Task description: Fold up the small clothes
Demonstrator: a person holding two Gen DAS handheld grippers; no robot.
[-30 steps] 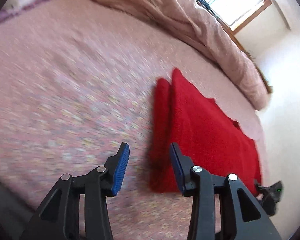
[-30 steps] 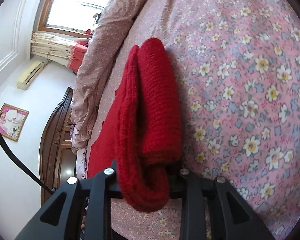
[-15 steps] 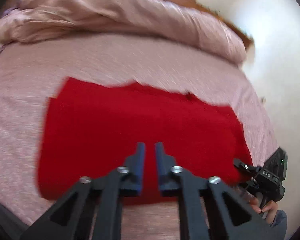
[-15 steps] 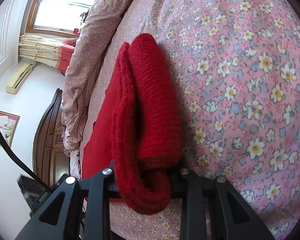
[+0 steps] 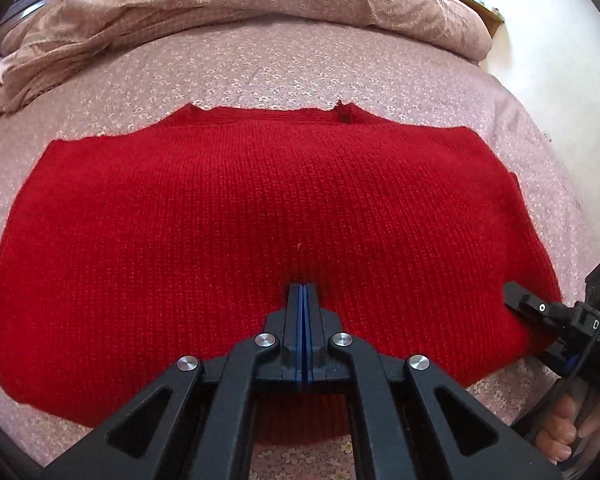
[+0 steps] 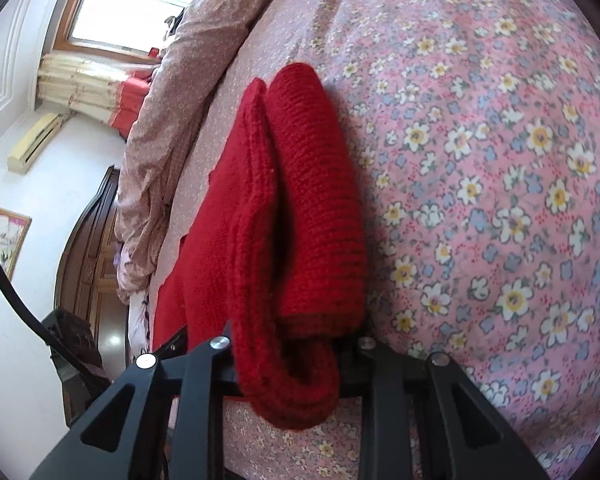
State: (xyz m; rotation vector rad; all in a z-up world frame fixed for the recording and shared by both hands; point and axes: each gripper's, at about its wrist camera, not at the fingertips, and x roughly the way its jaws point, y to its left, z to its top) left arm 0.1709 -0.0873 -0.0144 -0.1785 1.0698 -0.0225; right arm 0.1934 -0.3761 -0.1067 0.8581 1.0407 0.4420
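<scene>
Red knitted sweater [image 5: 268, 216] lying flat across the middle of the left wrist frame, on the bed with the pink floral bedsheet [image 5: 300, 68], already doubled over: two knit layers visible at its edge in the right wrist frame, sweater [image 6: 300, 208] filling the centre there. Probably kept flat so that the next fold comes out straight.

Left gripper [image 5: 303, 300] at lower centre of its frame, jaws pressed fully together with nothing between them, tips on or just over the knit near its lower edge; contact not certain. Likely meant to pin or smooth the middle of the cloth rather than to lift it.

Right gripper [image 6: 296, 344] at lower centre of its own frame, also seen at the right edge of the left wrist frame [image 5: 540, 312], jaws closing on the thick folded corner, both layers caught between them. Probably held so to keep the layers aligned.

Rumpled pink quilt [image 5: 240, 4] along the top, well apart from the sweater. Window [image 6: 132, 0] at upper left.
</scene>
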